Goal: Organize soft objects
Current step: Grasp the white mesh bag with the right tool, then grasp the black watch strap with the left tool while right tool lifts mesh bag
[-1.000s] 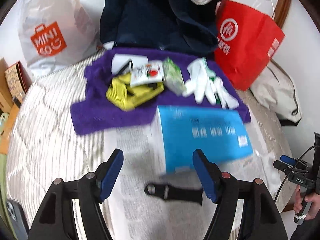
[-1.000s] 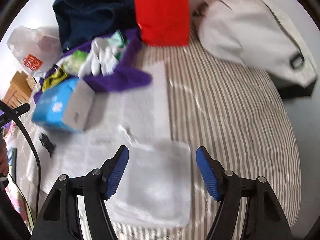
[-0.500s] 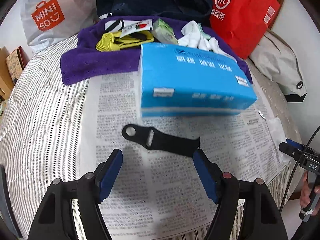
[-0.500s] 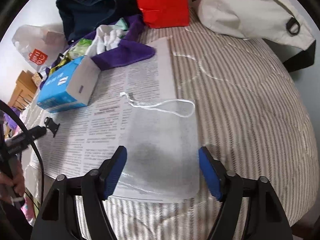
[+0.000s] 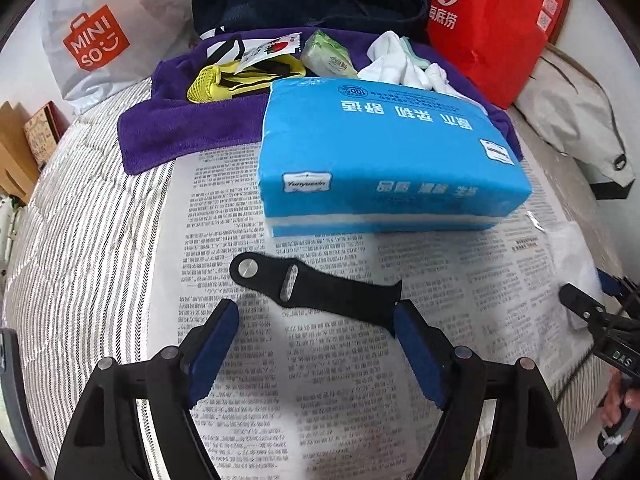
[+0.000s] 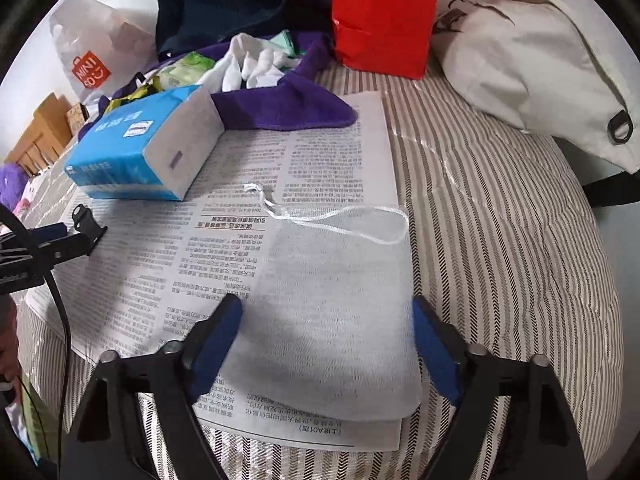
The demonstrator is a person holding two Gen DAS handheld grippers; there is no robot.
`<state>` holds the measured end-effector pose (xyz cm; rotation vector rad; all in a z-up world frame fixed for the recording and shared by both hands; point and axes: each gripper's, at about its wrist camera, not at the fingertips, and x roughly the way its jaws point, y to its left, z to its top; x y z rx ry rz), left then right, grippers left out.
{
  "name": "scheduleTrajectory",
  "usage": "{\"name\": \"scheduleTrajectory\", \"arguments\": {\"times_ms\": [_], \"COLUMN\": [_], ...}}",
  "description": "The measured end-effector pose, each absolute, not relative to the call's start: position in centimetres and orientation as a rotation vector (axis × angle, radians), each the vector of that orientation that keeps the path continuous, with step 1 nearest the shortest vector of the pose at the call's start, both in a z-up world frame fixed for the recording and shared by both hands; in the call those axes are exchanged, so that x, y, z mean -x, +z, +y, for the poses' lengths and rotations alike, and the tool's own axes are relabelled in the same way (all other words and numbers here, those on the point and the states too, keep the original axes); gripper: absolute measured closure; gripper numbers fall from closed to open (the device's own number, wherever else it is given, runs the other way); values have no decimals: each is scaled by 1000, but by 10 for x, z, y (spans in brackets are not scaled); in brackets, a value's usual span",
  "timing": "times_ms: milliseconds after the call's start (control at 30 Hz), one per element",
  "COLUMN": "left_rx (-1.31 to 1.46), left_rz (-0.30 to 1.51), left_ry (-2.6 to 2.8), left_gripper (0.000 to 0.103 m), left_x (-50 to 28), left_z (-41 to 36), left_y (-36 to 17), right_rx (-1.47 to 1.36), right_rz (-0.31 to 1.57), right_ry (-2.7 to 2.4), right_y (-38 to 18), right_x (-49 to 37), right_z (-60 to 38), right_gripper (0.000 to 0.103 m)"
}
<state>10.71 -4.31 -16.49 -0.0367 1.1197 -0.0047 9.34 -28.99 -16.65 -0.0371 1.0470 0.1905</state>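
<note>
Beside the blue tissue pack [image 5: 384, 152], both grippers gape, left gripper [image 5: 316, 324] just widening over the black strap [image 5: 320, 290]; the thin strap may slip, or the newspaper [image 5: 304, 380] lift, while the right gripper [image 6: 326, 320] risks snagging the mesh pouch [image 6: 336, 312].

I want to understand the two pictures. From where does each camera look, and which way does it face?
Left wrist: on the left gripper, tilted down at the black strap; the other hand shows at right.
Right wrist: on the right gripper, tilted down over the white mesh pouch.
Shared: blue tissue pack, newspaper.
</note>
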Motion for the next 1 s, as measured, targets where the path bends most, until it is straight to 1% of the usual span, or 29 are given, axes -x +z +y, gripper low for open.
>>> {"name": "scheduleTrajectory", "arguments": {"times_ms": [67, 100, 167, 300, 367, 400, 467, 533, 800, 1000], "left_rx": [44, 45, 53, 70, 48, 43, 33, 10, 19, 64], "left_rz": [1117, 1116, 1112, 1107, 1100, 1098, 1104, 1110, 1121, 1100], "left_ry": [2, 10, 33, 82, 80, 75, 70, 76, 124, 102], "left_gripper": [24, 24, 24, 21, 21, 21, 20, 20, 21, 21], "left_x": [-111, -113, -117, -124, -121, -119, -114, -108, -84, -98], "left_z": [-45, -47, -49, -52, -54, -53, -51, -47, -18, -18], "left_y": [-165, -165, -166, -169, -169, -169, -169, -168, -164, -163], "right_rx": [36, 33, 23, 26, 30, 27, 18, 11, 29, 19], "right_rz": [1044, 1043, 1043, 1042, 1039, 1039, 1039, 1038, 1034, 1038], "right_ry": [186, 186, 184, 192, 186, 182, 178, 173, 167, 171], "right_y": [-165, -164, -164, -164, -163, -163, -163, -163, -163, -161], "right_x": [-93, -93, -92, -93, -93, -93, -93, -93, -92, -91], "right_z": [-295, -297, -304, -308, -310, -311, -314, -316, -314, -316], "right_gripper": [40, 43, 53, 61, 69, 70, 76, 79, 79, 80]}}
